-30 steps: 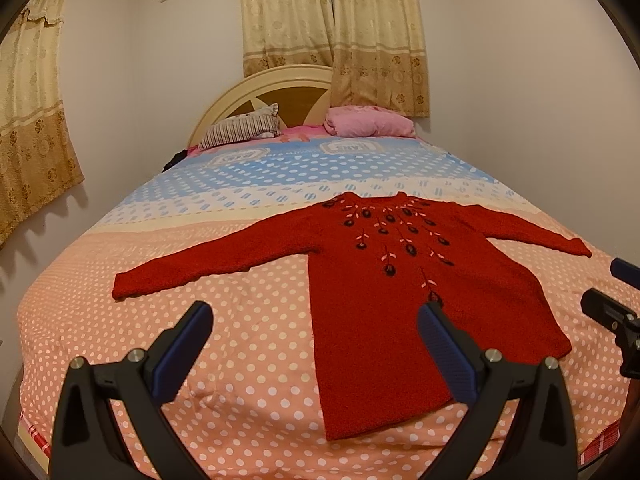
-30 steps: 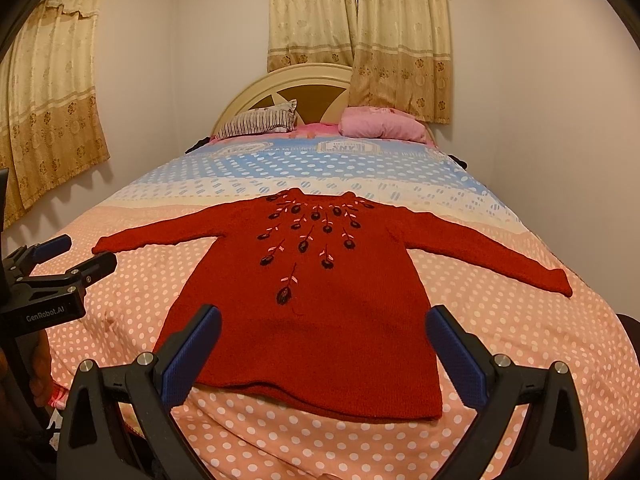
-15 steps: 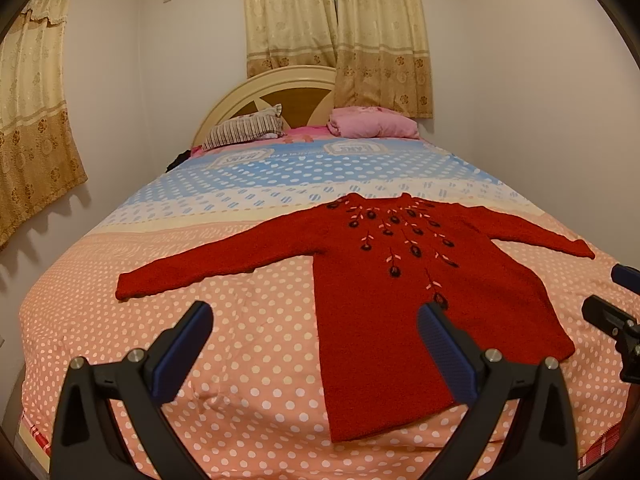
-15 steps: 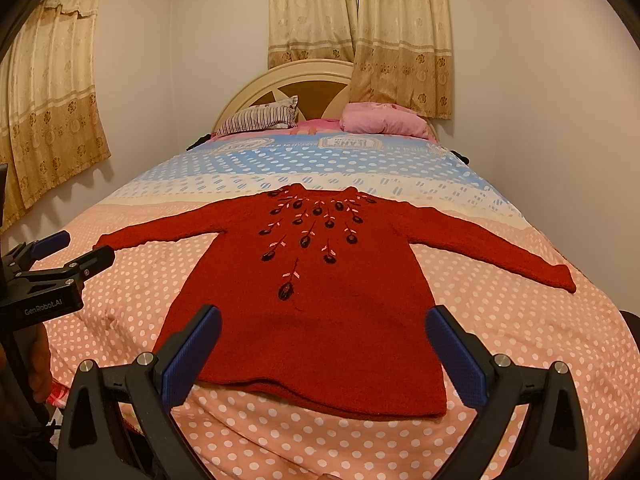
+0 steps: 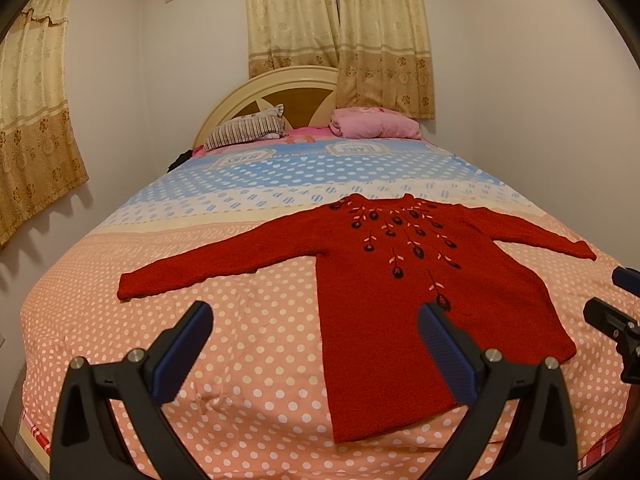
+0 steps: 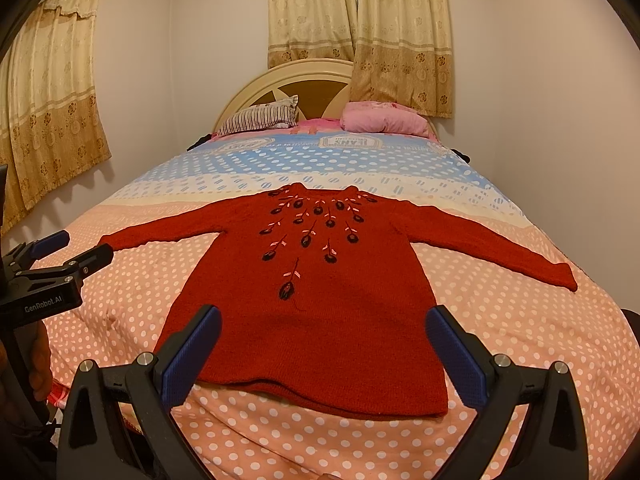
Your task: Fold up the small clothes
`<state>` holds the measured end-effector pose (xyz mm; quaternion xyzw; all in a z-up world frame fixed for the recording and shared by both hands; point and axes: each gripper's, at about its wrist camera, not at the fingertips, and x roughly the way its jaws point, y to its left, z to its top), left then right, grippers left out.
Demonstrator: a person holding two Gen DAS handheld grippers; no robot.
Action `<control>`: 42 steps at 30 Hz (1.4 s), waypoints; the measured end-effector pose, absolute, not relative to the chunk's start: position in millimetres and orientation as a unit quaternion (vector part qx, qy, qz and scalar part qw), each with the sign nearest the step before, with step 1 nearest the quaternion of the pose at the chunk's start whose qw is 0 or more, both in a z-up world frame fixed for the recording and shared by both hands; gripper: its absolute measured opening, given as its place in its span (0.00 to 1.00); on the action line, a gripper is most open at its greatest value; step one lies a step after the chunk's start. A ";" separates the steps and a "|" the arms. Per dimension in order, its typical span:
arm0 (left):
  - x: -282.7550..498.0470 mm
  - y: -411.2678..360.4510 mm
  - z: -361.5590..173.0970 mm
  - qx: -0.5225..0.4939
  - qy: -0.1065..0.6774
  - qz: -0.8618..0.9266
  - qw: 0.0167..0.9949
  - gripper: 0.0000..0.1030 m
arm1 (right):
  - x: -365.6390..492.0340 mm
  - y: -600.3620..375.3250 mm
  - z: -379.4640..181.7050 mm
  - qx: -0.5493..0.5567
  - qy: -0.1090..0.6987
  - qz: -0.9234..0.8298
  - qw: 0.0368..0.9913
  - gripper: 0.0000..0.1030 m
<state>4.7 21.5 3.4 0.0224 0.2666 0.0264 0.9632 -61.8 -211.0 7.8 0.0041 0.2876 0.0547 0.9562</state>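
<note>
Red knit sweater [image 6: 320, 300] flat, centre frame on bed [image 6: 520, 340], sleeves spread. Left gripper [image 5: 314, 344], right gripper [image 6: 324, 344]: fingers spread, empty. Soft, limp, light; pinch cuffs or hem corners

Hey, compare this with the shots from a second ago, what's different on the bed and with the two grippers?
Very little. Both views shift slightly, so the left gripper and right gripper have drifted a touch, with no clear direction. Both stay open above the bed, and nothing was grasped or released. The red sweater still lies flat with sleeves spread, in the same spot.
</note>
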 end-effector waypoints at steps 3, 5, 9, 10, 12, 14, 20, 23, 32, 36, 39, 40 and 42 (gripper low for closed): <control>4.7 21.4 3.3 0.023 0.267 0.026 0.963 1.00 | -61.8 -210.5 7.4 0.004 0.288 0.054 0.956 0.99; 4.8 21.6 3.2 0.023 0.266 0.027 0.963 1.00 | -62.0 -210.8 7.5 0.005 0.288 0.055 0.956 0.99; 5.0 21.8 2.8 0.023 0.267 0.027 0.963 1.00 | -61.8 -210.8 7.1 0.005 0.289 0.055 0.956 0.99; 5.0 22.1 2.6 0.023 0.267 0.027 0.963 1.00 | -61.7 -210.7 6.1 0.005 0.289 0.055 0.956 0.99; 6.1 23.3 1.2 0.023 0.269 0.025 0.962 1.00 | -60.9 -210.4 4.4 0.006 0.291 0.056 0.955 0.99; 7.6 23.9 0.3 0.025 0.269 0.025 0.962 1.00 | -59.0 -211.3 1.9 0.007 0.294 0.056 0.954 0.99; 20.0 21.2 -5.3 0.037 0.276 0.025 0.960 1.00 | -46.3 -215.1 -7.1 0.009 0.305 0.051 0.951 0.99; 29.8 18.6 -6.1 0.044 0.278 0.024 0.959 1.00 | -39.9 -219.5 -11.4 0.009 0.307 0.046 0.951 0.99; 81.4 6.1 -16.1 0.046 0.312 -0.005 0.949 1.00 | -4.8 -258.3 -27.6 0.033 0.319 0.023 0.947 0.99; 111.0 -6.0 -27.0 0.051 0.328 -0.012 0.943 1.00 | 21.3 -298.2 -42.2 0.066 0.340 -0.002 0.938 0.99; 133.5 -15.1 -36.6 0.059 0.339 -0.010 0.939 1.00 | 38.2 -335.7 -51.5 0.102 0.357 -0.023 0.928 0.99; 140.6 -17.6 -40.5 0.062 0.343 -0.009 0.937 1.00 | 45.5 -355.9 -55.6 0.122 0.362 -0.036 0.923 0.99; 156.4 -21.6 -49.2 0.066 0.355 -0.007 0.932 1.00 | 55.7 -386.0 -61.9 0.150 0.370 -0.058 0.915 0.99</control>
